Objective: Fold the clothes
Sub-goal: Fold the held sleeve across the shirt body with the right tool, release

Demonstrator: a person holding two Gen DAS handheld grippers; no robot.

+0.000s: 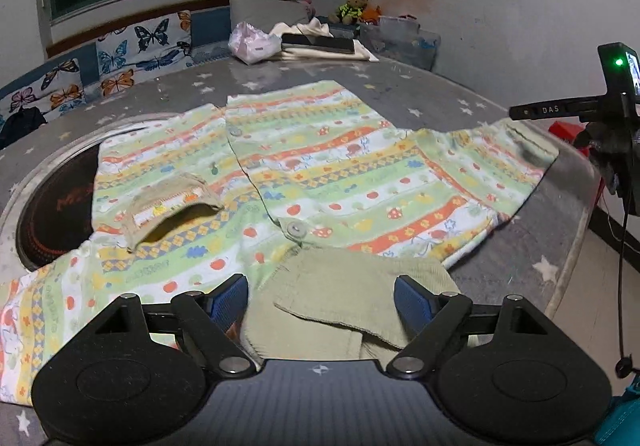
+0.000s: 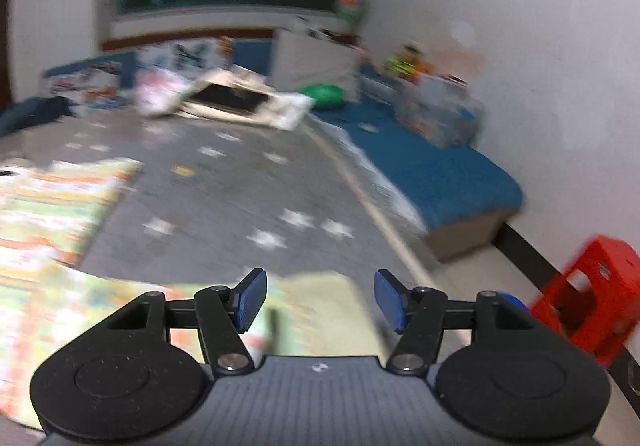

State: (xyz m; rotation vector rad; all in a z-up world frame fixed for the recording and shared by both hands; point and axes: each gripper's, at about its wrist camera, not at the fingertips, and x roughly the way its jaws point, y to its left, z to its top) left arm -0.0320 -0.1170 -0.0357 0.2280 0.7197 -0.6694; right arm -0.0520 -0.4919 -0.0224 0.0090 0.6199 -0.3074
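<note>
The left gripper [image 1: 322, 296] is held wide apart above the green ribbed collar [image 1: 340, 298] of the shirt [image 1: 320, 174]; the collar lies between the blue pads [image 1: 412, 302], but no pad is seen pressing on it. The right gripper [image 2: 318, 300] is also released, its jaws parted over a blurred pale-green cuff [image 2: 320, 310], nothing clamped. The striped, patterned shirt is spread flat, front up and buttoned, on the grey starred table [image 1: 420, 102], one sleeve stretched toward the right gripper [image 1: 616, 118]. Part of a dark round inset [image 1: 60, 206] is covered by the shirt. Folded cloths [image 1: 312, 42] are piled at the far edge. A red stool [image 2: 588, 294] is seen on the floor.
</note>
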